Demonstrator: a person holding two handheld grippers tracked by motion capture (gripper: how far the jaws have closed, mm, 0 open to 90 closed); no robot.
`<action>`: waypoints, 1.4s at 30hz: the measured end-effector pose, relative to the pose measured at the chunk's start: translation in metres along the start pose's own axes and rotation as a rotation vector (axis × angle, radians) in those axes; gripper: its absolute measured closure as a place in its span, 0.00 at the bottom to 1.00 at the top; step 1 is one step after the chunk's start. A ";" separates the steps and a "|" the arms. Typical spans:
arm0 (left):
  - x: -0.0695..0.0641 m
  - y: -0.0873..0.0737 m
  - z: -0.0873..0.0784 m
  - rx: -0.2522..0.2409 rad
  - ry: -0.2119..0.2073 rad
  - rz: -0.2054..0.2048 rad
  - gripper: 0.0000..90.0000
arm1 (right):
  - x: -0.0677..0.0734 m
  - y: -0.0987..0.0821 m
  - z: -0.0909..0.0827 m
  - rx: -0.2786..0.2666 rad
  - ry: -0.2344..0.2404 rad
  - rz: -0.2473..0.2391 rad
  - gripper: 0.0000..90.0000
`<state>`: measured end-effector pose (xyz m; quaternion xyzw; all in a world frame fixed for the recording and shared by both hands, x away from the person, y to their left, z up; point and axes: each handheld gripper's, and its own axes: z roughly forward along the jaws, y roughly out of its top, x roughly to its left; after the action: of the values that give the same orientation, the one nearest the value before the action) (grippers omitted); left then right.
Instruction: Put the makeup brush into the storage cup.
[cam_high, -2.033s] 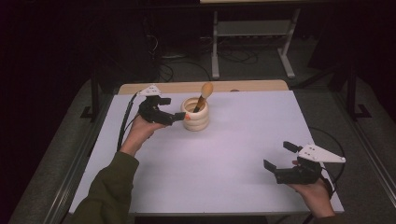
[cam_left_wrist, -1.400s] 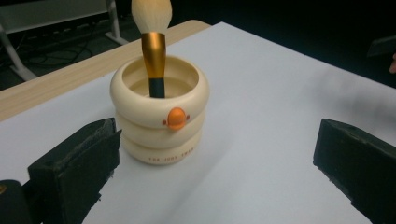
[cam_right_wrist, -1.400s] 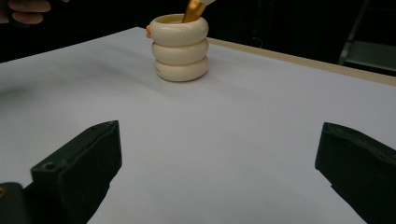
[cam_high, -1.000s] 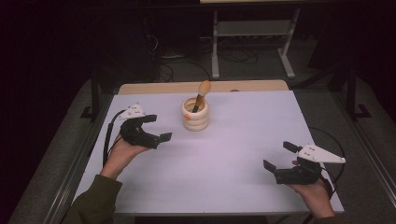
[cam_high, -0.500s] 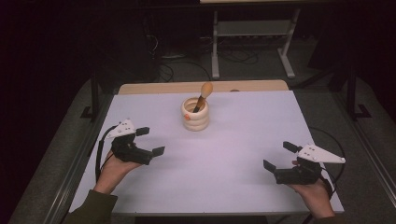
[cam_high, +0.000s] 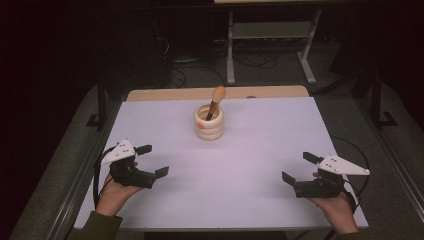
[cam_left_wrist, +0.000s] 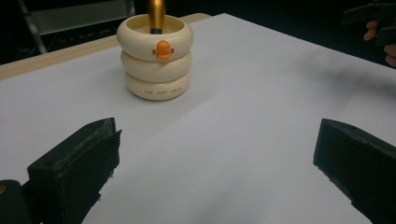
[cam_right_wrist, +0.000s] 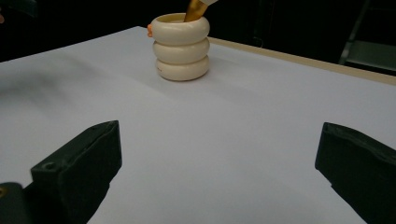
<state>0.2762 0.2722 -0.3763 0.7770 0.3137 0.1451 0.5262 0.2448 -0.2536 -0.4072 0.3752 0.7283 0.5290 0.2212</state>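
One table (cam_high: 260, 165) with a white top carries a single cream holder (cam_high: 209, 122), built as three stacked rings, and that holder bears one small orange mark (cam_left_wrist: 163, 49) on its top ring. One brush (cam_high: 215, 101) with a golden handle stands in it. Two hand-held grippers are over the table: one left gripper (cam_high: 152, 160) and one right gripper (cam_high: 298, 167), each with two black jaws set wide apart. Two hands hold them, one left hand (cam_high: 116, 192) and one right hand (cam_high: 336, 207). One metal stand (cam_high: 270, 37) is on the floor beyond the table
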 end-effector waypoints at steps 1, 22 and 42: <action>0.000 -0.002 -0.002 -0.005 -0.001 -0.004 0.00 | 0.000 0.000 0.000 0.002 0.000 0.004 0.00; -0.001 -0.042 -0.016 0.010 0.020 -0.043 0.00 | 0.000 -0.003 0.000 0.016 0.001 -0.001 0.00; 0.002 -0.056 -0.014 0.065 0.020 -0.055 0.00 | 0.000 -0.010 0.004 0.054 0.018 -0.007 0.00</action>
<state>0.2511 0.2977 -0.4213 0.7832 0.3450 0.1281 0.5012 0.2449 -0.2530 -0.4176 0.3737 0.7458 0.5115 0.2063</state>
